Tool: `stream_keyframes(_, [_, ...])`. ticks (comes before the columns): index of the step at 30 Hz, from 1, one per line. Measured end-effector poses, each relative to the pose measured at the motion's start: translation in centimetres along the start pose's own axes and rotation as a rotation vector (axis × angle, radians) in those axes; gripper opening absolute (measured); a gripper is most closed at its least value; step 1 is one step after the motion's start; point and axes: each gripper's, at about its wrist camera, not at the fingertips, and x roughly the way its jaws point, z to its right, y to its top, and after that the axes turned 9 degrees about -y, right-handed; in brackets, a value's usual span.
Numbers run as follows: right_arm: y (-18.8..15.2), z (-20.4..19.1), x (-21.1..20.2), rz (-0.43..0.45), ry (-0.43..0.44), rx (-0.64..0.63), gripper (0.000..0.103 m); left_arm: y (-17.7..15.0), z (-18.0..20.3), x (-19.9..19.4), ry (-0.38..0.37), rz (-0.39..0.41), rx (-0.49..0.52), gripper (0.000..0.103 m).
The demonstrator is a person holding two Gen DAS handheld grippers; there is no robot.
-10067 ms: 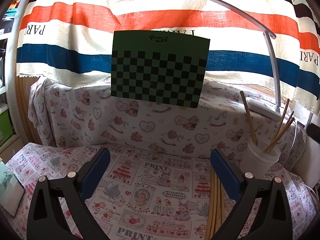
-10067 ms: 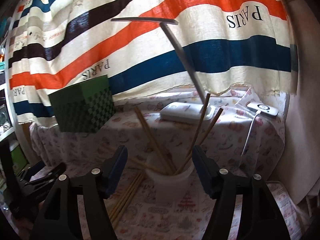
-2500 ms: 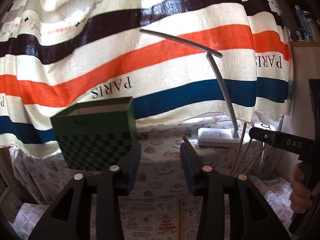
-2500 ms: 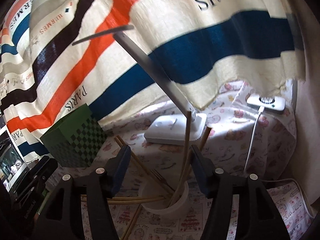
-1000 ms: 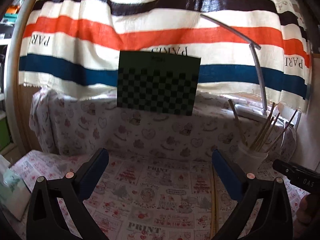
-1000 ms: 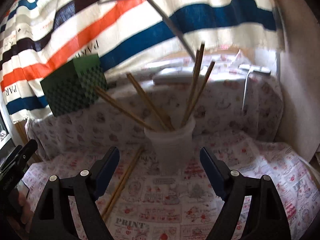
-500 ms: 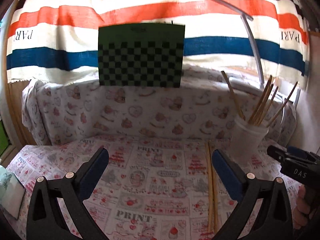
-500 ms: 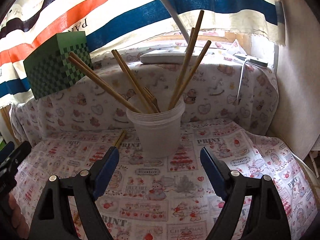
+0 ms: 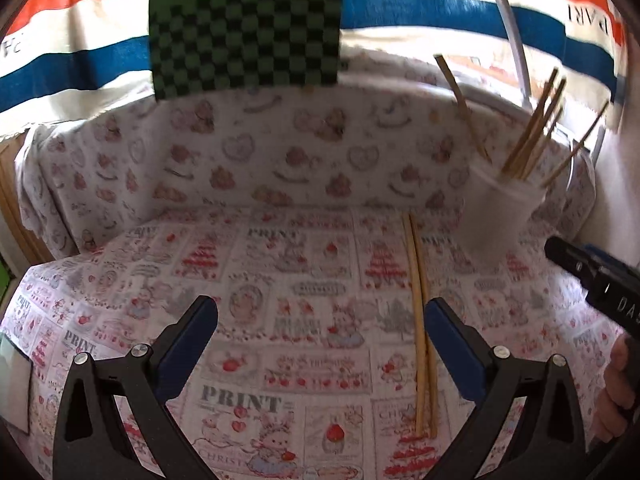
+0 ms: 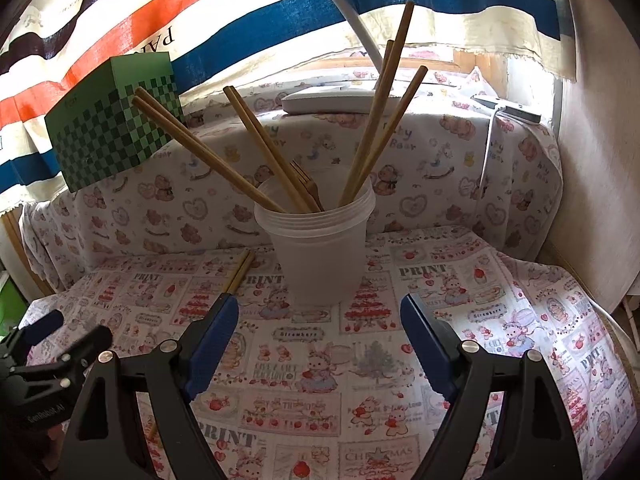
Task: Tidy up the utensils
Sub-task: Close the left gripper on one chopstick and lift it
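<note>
A cream curtain with orange, blue and dark stripes (image 10: pixel 248 20) is hanging across the far side. Below it, a bench draped in a pink-and-white printed cartoon cloth (image 9: pixel 280 304) is filling the near and middle ground, stepping up at the back to a raised ledge under the same kind of cloth. A green box with a black-and-green checker pattern (image 9: pixel 244 28) is sitting on that ledge at far left. A white lamp base with a curved white arm (image 10: pixel 332 102) is standing on the ledge behind the cup.

A translucent white plastic cup (image 10: pixel 320 240) is standing upright on the bench toward the far right, holding several light wooden chopsticks (image 10: pixel 376 120) that are fanning out to left and right, with a small wooden fork (image 10: pixel 306 184) among them. A loose pair of wooden chopsticks (image 9: pixel 420 320) is lying flat on the cloth just left of the cup, running near to far.

The left tool (image 9: pixel 320 332) is hovering over the bench with its jaws spread wide and empty, its right finger just beside the loose pair. The right tool (image 10: pixel 318 332) is gaping wide and empty too, pointing at the cup from the near side.
</note>
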Motion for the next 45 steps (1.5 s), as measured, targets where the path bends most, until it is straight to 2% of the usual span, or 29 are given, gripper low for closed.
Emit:
stream_keyframes(2, [0.0,0.0,0.2,-0.01,-0.003,0.0,0.085,-0.2,0.5,0.5,-0.028,-0.032,0.023,0.102])
stream_keyframes(4, [-0.1,0.0,0.4,-0.021,-0.009,-0.002,0.085,-0.5,0.9,0.9,-0.073,-0.06,0.032,0.096])
stream_keyframes(12, [-0.3,-0.4,1.3,-0.051,-0.035,-0.028,0.085,-1.6,3.3,2.1,-0.167,-0.151,0.101,0.059])
stream_keyframes(14, [-0.4,-0.4,1.5,-0.059,-0.04,-0.029,0.085,-1.9,3.8,2.4,-0.173,-0.172,0.112,0.055])
stream_keyframes(16, [-0.4,-0.4,1.6,-0.061,-0.045,-0.028,0.085,-2.1,3.9,2.7,-0.167,-0.196,0.115,0.044])
stream_keyframes(19, [-0.4,-0.4,1.7,-0.063,-0.056,-0.029,0.085,-2.1,3.5,3.1,-0.182,-0.221,0.083,0.035])
stream_keyframes(24, [-0.4,-0.4,2.0,-0.072,-0.064,-0.035,0.085,-2.1,2.7,3.1,-0.181,-0.231,0.065,0.034])
stream_keyframes(27, [-0.5,-0.4,2.3,-0.088,-0.075,-0.04,0.085,-2.2,2.3,3.0,-0.21,-0.242,0.062,0.034])
stream_keyframes(32, [-0.5,-0.4,2.1,-0.094,-0.059,-0.032,0.085,-2.2,2.1,3.1,-0.214,-0.259,0.065,0.034])
stream_keyframes(34, [-0.5,-0.6,2.0,-0.09,-0.065,-0.044,0.085,-2.1,2.0,3.2,-0.216,-0.263,0.054,0.031])
stream_keyframes(43, [-0.5,-0.8,1.8,-0.091,-0.068,-0.064,0.085,-2.2,3.0,3.1,-0.165,-0.267,0.118,0.031])
stream_keyframes(45, [-0.5,-0.9,1.9,-0.097,-0.072,-0.07,0.085,-2.3,3.3,3.0,-0.14,-0.263,0.14,0.036])
